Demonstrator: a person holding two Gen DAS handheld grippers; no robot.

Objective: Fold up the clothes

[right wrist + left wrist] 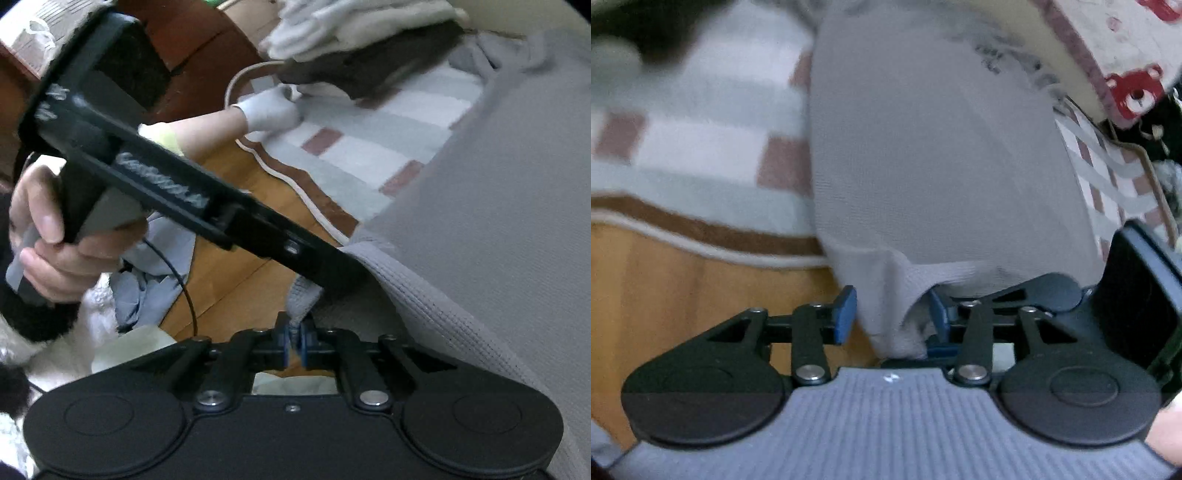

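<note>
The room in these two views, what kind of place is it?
Probably a room at home, with the work done on the floor. A checked rug lies on a wooden floor, a pile of folded laundry waits behind, and a grey garment is spread out.

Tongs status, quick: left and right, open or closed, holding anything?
Left tongs: open, with the grey garment hanging between the blue pads, not clamped.
Right tongs: closed, pinching a corner of the grey garment.

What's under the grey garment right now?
The grey garment lies over a checked rug, with wooden floor past the rug's brown border. Anything directly beneath the fabric is hidden. Right gripper pinches its edge.
</note>
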